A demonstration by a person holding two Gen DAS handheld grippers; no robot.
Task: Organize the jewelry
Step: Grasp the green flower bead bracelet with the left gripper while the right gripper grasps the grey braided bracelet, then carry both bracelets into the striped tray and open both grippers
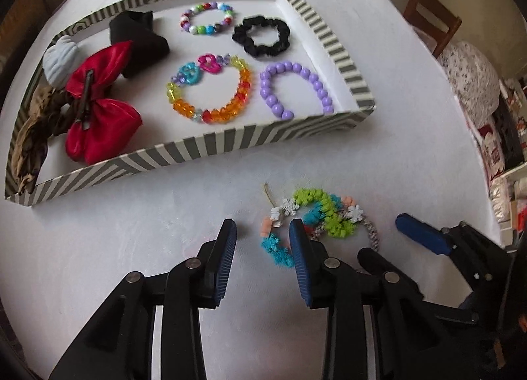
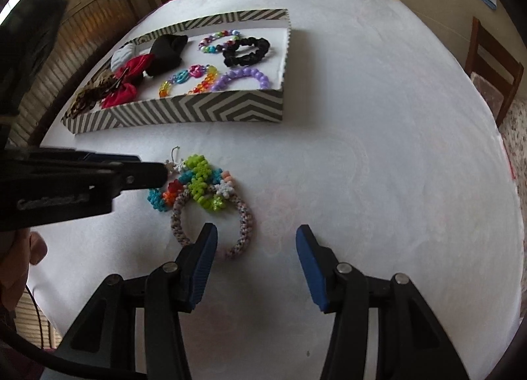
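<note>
A striped grey-and-white tray [image 1: 250, 136] [image 2: 197, 110] holds a purple bead bracelet [image 1: 294, 87] [image 2: 243, 77], an orange-yellow bead bracelet [image 1: 210, 90], a multicolour bead bracelet [image 1: 207, 17], a black scrunchie [image 1: 262, 37] [image 2: 247, 50], a red bow [image 1: 98, 106] and a black cloth. A tangle of green, teal and speckled bracelets [image 1: 316, 215] [image 2: 201, 189] lies on the white table in front of the tray. My left gripper [image 1: 263, 231] is open, its right finger touching the tangle's left edge. My right gripper [image 2: 257, 238] is open, its left finger over the speckled bracelet [image 2: 242, 225].
A white shell clip [image 1: 61, 60] and a leopard scrunchie [image 1: 29, 136] sit at the tray's left end. A wooden chair [image 1: 431, 21] [image 2: 490, 73] stands at the right beyond the table. The table's right edge is near the right gripper [image 1: 425, 235].
</note>
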